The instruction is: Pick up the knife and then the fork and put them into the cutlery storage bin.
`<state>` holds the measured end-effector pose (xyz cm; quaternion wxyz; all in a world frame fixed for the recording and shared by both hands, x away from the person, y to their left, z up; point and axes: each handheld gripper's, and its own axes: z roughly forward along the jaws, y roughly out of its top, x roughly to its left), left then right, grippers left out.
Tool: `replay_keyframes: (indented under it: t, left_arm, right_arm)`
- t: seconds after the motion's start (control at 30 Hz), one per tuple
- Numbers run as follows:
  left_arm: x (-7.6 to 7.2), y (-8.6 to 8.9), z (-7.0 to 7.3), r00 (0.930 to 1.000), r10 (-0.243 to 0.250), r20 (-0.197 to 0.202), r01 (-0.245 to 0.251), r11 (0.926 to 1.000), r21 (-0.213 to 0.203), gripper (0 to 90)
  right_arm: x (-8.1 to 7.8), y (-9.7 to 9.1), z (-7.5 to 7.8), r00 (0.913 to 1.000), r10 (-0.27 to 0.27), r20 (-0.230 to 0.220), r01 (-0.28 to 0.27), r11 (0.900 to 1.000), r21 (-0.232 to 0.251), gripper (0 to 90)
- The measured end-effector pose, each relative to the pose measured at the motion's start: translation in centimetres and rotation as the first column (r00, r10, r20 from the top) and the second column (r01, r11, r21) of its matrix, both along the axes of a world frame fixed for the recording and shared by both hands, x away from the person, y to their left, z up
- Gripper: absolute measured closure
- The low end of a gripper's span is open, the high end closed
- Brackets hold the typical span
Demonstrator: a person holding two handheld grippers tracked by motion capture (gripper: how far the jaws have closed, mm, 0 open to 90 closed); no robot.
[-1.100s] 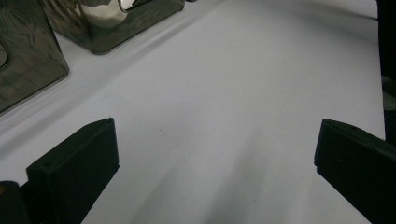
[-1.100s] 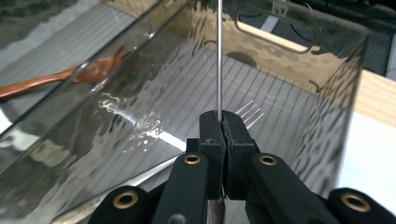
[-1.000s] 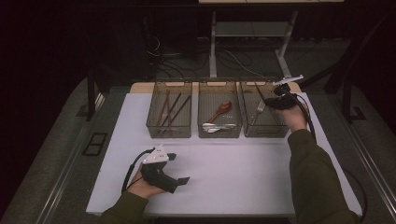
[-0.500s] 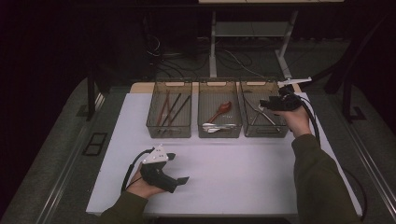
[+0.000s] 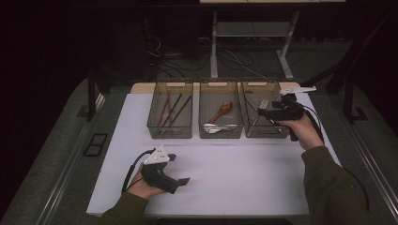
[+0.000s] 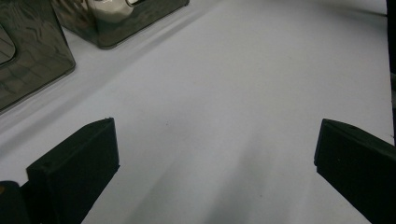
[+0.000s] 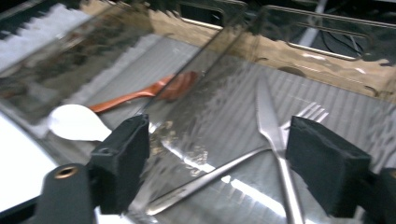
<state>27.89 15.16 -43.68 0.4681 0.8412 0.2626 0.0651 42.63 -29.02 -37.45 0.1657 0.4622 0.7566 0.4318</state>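
Three smoky plastic bins stood in a row at the far side of the white table (image 5: 244, 173) in the high view: the left bin (image 5: 170, 117) held dark sticks (image 5: 170, 110), the middle bin (image 5: 220, 117) a red-brown spoon (image 5: 221, 111) and a white spoon (image 5: 213, 126), and the right bin (image 5: 261, 115) metal cutlery. From above, the right gripper (image 5: 263, 112) was held over the right bin, pointing left, while the left gripper (image 5: 180, 180) rested on the near part of the table, well apart from the bins. The right gripper view showed what the high view left indistinct: a knife (image 7: 273, 140) and a fork (image 7: 233, 163) lay crossed on the bin's floor, the fork's tines (image 7: 312, 113) toward the far wall, and the two spoons showed through the clear wall at left. The right gripper's (image 7: 217, 172) jaws had just been opening and stood apart above the cutlery, with nothing clamped between them. The left gripper view showed its own jaws spread wide over bare white table, holding nothing, with the bins' lower corners (image 6: 37, 60) at upper left.
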Motion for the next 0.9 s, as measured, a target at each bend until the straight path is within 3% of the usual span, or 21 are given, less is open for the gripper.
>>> replay_keyframes:
  t: [0.33,0.9]
  left_arm:
    - [-0.1,0.0,0.0,1.0,-0.002,0.003,0.002,1.0,0.005,0.0]
    - [-0.1,0.0,0.0,1.0,0.003,0.005,-0.003,1.0,0.008,0.0]
  right_arm:
    - [-3.0,-0.1,-0.2,0.9988,0.019,0.044,-0.021,0.9993,0.032,19.4]
    - [-8.9,0.1,-1.8,0.9907,0.104,0.087,-0.105,0.9944,0.011,16.6]
